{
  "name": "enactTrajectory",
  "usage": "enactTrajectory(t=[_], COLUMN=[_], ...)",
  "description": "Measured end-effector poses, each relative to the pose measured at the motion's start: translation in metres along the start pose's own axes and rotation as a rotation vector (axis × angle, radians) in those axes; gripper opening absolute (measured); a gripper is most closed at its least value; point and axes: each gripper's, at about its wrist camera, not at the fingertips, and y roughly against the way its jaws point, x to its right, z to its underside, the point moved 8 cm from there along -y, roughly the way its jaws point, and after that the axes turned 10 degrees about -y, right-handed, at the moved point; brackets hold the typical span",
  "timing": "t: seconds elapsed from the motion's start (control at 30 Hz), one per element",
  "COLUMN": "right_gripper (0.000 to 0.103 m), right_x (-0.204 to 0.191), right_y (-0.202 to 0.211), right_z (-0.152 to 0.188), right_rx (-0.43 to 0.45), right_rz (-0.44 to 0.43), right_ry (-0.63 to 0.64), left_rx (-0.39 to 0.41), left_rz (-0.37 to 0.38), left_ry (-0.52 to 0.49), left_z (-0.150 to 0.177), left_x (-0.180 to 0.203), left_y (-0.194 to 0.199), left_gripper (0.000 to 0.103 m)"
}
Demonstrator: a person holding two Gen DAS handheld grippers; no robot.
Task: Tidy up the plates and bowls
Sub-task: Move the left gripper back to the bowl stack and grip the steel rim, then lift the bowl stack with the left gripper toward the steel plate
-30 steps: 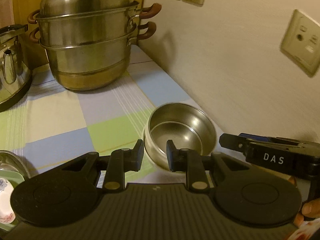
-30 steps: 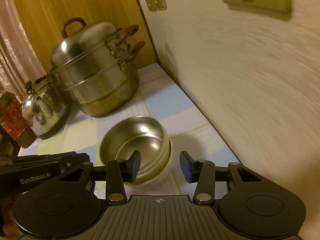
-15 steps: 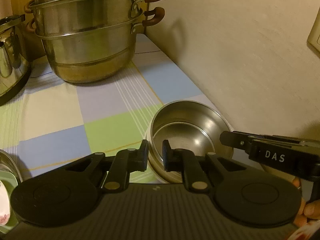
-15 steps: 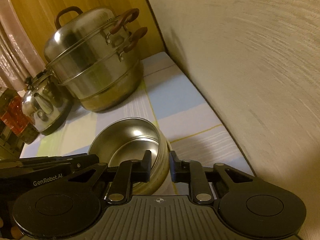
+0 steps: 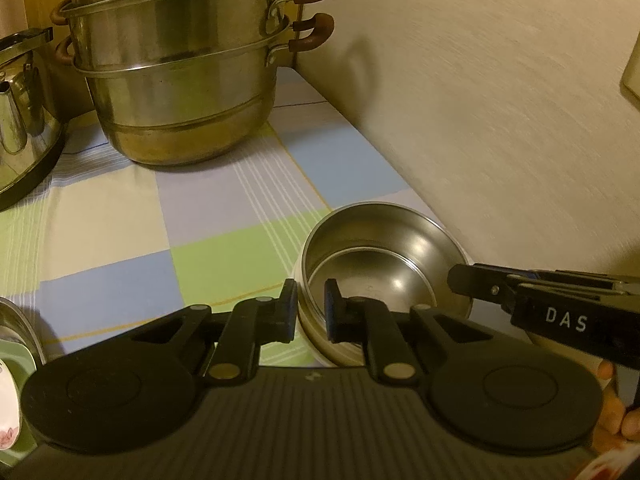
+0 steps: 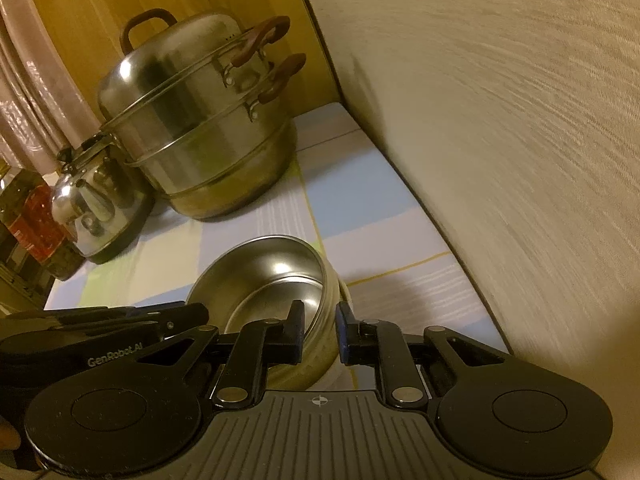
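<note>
A steel bowl [image 5: 384, 264] sits nested in a second, cream-sided bowl on the checked cloth near the wall. My left gripper [image 5: 311, 312] is shut on the bowl's near-left rim, one finger outside and one inside. My right gripper [image 6: 319, 330] is shut on the same bowl [image 6: 276, 276] at its right rim, and its body shows at the right of the left wrist view [image 5: 560, 312]. The bowl looks tilted in the right wrist view.
A large two-tier steel steamer pot [image 5: 180, 72] stands at the back, with a kettle [image 5: 20, 120] to its left. The wall [image 5: 500, 120] runs close along the right. Dishes [image 5: 12, 344] lie at the left edge. Bottles [image 6: 28, 232] stand at far left.
Both grippers moved in and closed on opposite sides of the steel bowl's rim. The bowl now looks lifted or tilted out of the cream bowl.
</note>
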Motion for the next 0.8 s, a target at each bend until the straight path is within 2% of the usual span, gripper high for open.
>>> enactTrajectory(t=[0.17, 0.23, 0.33, 0.37, 0.73, 0.8], right_gripper=[0.017, 0.020, 0.043, 0.044, 0.043, 0.038], right_x=[0.000, 0.000, 0.004, 0.006, 0.012, 0.012], right_y=[-0.001, -0.005, -0.011, -0.013, -0.042, -0.044], right_z=[-0.001, -0.002, -0.005, -0.006, -0.003, -0.003], right_rx=[-0.015, -0.031, -0.036, -0.032, -0.096, -0.100], right_rz=[0.010, 0.021, 0.040, 0.041, 0.076, 0.079], right_ry=[-0.006, -0.014, -0.030, -0.033, -0.033, -0.029], left_rx=[-0.019, -0.034, -0.053, -0.059, -0.091, -0.091], left_rz=[0.005, 0.005, -0.002, -0.001, 0.032, 0.031], left_ry=[0.023, 0.039, 0.045, 0.049, 0.072, 0.074], left_z=[0.000, 0.000, 0.001, 0.002, 0.005, 0.005], left_x=[-0.002, -0.004, -0.006, -0.006, -0.004, -0.005], left_y=[-0.002, -0.006, -0.013, -0.015, -0.031, -0.031], left_gripper=[0.014, 0.020, 0.024, 0.025, 0.025, 0.025])
